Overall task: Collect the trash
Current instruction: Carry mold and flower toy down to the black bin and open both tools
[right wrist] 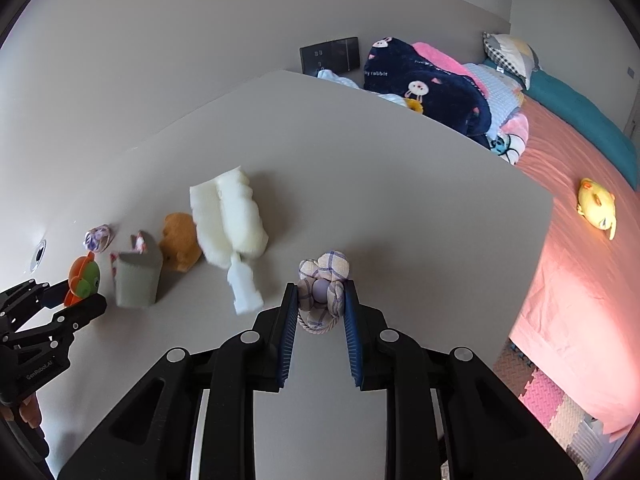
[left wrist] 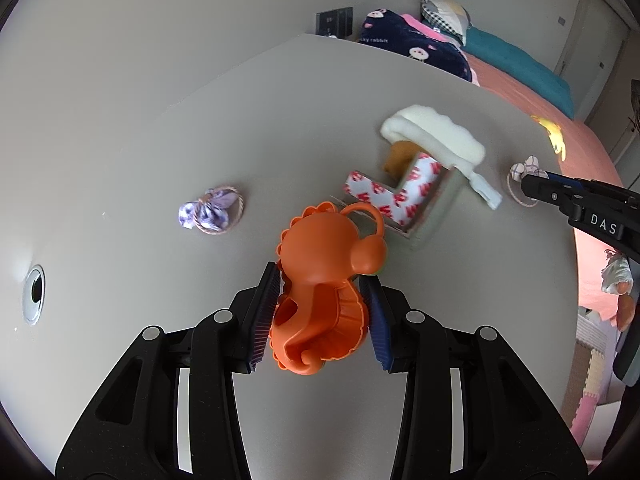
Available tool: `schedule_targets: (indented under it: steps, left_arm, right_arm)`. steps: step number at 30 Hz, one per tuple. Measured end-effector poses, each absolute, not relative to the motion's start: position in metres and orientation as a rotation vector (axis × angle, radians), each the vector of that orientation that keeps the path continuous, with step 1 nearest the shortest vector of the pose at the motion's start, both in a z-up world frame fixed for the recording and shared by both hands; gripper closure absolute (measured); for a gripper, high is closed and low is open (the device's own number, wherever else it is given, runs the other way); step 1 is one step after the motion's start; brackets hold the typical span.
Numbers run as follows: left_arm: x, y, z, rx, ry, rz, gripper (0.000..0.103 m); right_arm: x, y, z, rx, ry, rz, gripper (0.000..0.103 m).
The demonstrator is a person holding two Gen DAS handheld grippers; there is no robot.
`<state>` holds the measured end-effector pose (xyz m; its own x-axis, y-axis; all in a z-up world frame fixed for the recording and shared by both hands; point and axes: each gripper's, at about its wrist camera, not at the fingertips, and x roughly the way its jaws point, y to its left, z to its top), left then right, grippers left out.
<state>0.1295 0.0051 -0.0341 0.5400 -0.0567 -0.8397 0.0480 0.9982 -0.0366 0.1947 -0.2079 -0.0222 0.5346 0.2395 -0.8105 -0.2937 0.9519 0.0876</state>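
Observation:
My left gripper (left wrist: 319, 276) is shut on an orange plastic animal toy (left wrist: 320, 248), held just above the grey table (left wrist: 160, 128). From the right wrist view the toy (right wrist: 82, 278) shows a green face between the left gripper (right wrist: 72, 300) fingers. My right gripper (right wrist: 320, 291) is shut on a checkered fabric hair tie (right wrist: 324, 270), low over the table near its right edge. In the left wrist view that gripper (left wrist: 536, 184) and hair tie (left wrist: 524, 168) sit at the far right. A purple hair tie (left wrist: 212, 210) lies loose on the table to the left.
Behind the toy stand a red-and-white patterned box (left wrist: 400, 196), a brown plush (left wrist: 398, 156) and a white fluffy brush (left wrist: 436, 136). A cable hole (left wrist: 34, 294) sits at the table's left. A bed with a pink sheet (right wrist: 580, 280) and a yellow plush (right wrist: 598, 206) borders the right.

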Motion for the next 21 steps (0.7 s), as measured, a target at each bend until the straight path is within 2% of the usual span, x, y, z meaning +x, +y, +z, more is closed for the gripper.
schedule_targets:
  steps: [21]
  left_arm:
    - [0.077, -0.077, -0.015, 0.057, 0.967, -0.209, 0.062]
  right_arm:
    - [0.110, -0.269, -0.005, -0.010, 0.929, 0.261, 0.079]
